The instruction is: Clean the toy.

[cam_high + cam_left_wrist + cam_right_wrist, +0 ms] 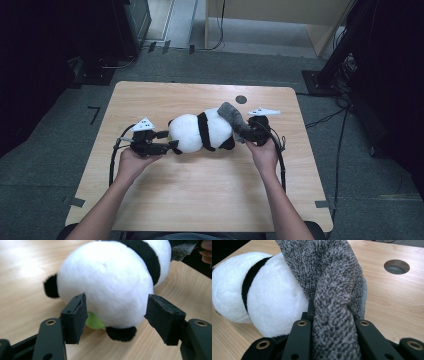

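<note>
A black-and-white plush panda [200, 131] lies on its side in the middle of the wooden table [200, 200]. My left gripper [172, 141] is at its left end. In the left gripper view the open jaws stand on either side of the panda's round white body [107, 285], the right pad clear of the fur. A small green piece [93, 322] peeks out under the panda. My right gripper [247, 134] is shut on a grey knitted cloth [232, 116] draped over the panda's right end. The knit [329, 277] bunches between those jaws beside the panda [269, 295].
A round cable hole [241, 99] is in the table behind the right gripper, and again in the right gripper view [396, 266]. Cables trail from both grippers along the forearms. Dark equipment stands [340, 60] sit on the floor beyond the table's right corner.
</note>
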Demonstrator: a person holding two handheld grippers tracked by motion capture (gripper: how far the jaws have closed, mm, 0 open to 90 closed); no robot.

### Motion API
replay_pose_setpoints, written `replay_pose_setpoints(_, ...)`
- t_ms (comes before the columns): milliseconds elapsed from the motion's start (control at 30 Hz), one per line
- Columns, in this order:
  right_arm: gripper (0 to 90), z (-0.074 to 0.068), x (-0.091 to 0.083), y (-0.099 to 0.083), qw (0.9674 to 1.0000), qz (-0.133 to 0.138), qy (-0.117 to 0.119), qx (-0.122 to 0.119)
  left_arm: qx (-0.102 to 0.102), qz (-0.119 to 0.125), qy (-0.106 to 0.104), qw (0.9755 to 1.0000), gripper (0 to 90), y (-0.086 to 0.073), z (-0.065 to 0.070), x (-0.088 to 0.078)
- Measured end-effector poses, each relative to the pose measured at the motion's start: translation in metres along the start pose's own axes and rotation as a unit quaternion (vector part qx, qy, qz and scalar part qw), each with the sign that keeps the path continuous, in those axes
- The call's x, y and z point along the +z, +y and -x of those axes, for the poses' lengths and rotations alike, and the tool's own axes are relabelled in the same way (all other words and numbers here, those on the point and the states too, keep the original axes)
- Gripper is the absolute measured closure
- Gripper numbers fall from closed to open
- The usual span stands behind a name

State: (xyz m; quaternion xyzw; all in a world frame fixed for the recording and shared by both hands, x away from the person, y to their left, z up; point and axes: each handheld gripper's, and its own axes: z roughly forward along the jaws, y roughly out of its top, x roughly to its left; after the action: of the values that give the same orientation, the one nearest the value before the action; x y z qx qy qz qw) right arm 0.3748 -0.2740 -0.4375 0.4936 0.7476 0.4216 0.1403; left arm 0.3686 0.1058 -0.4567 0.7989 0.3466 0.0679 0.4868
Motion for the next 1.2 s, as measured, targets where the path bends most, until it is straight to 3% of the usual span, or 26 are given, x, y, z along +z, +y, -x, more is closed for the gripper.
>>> replay_pose_setpoints(133,76.5,0.0,0.001,0.001,1.0,-0.002,0.0,-0.001,0.019,-0.001,-0.004,0.9998,32.5,0.005,-0.008,0.003)
replay_pose_setpoints(267,76.5,-0.001,0.003,0.002,1.0,-0.004,0.003,-0.002,0.029,-0.008,-0.025,0.9992,32.2,0.012,-0.016,0.007)
replay_pose_setpoints(533,76.5,-0.001,0.004,0.002,0.9999,-0.006,0.004,-0.008,0.039,-0.013,-0.047,0.998,26.3,0.024,-0.033,0.016)
replay_pose_setpoints(600,76.5,-0.001,0.004,0.002,0.9999,-0.007,0.004,-0.008,0.034,-0.024,-0.063,0.9971,22.3,0.025,-0.038,0.022)
replay_pose_setpoints(667,76.5,-0.001,0.005,0.002,0.9999,-0.007,0.005,-0.008,0.052,-0.041,-0.069,0.9954,16.6,0.024,-0.042,0.032)
replay_pose_setpoints(767,76.6,-0.002,0.006,0.002,0.9999,-0.009,0.007,-0.011,0.068,-0.049,-0.093,0.9922,6.7,0.021,-0.045,0.042)
replay_pose_setpoints(867,76.8,-0.003,0.008,0.002,0.9998,-0.01,0.008,-0.015,0.065,-0.044,-0.104,0.9914,0.0,0.017,-0.049,0.049)
replay_pose_setpoints(1067,77.4,-0.006,0.013,0.002,0.9997,-0.011,0.008,-0.021,0.072,-0.04,-0.12,0.9893,0.0,0.012,-0.051,0.054)
replay_pose_setpoints(1200,77.9,-0.006,0.016,0.002,0.9996,-0.008,0.014,-0.021,0.075,-0.045,-0.139,0.9864,2.2,0.009,-0.051,0.057)
